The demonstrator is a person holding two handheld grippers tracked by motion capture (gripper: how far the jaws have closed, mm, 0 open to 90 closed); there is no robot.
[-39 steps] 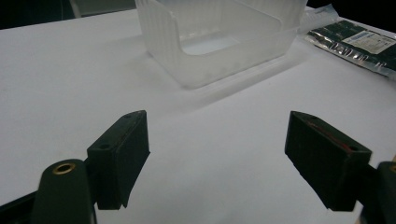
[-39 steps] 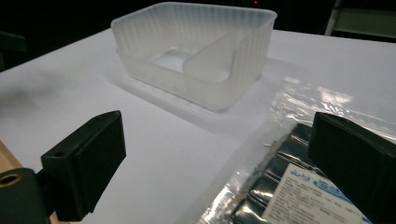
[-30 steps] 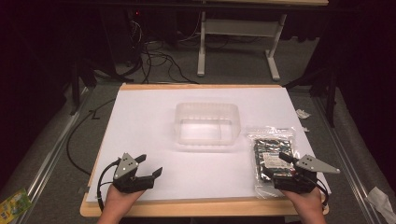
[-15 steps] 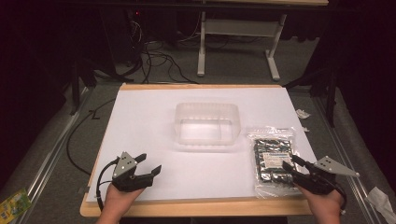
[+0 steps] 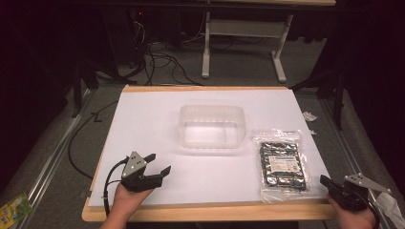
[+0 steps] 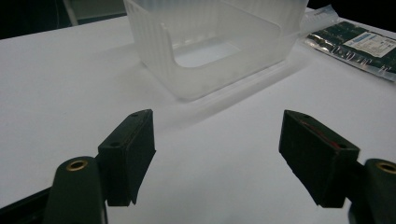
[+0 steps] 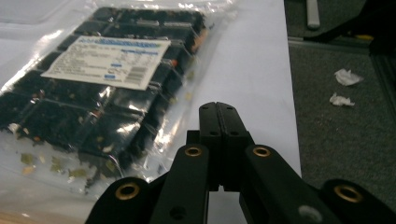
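Observation:
A clear plastic tub (image 5: 212, 126) stands in the middle of the white table; in the left gripper view the tub (image 6: 210, 44) is straight ahead and looks empty. A clear bag of dark squares with a white label (image 5: 282, 164) lies flat to its right, and the bag (image 7: 102, 88) lies just ahead and left of the right jaws. My left gripper (image 5: 159, 164) rests near the front left, open with nothing between its fingers (image 6: 128, 156). My right gripper (image 5: 327, 183) is at the front right corner, shut on nothing, beside the bag's near corner (image 7: 218, 112).
The white sheet (image 5: 143, 124) covers a wooden table top whose front edge (image 5: 215, 212) runs right under both hands. Scraps of paper (image 7: 345, 77) lie on the grey floor to the right. Cables and a white table frame (image 5: 207, 52) stand behind the table.
My right gripper has pulled back and to the right, off the bag toward the table's front right corner. The left gripper and the bag have stayed put.

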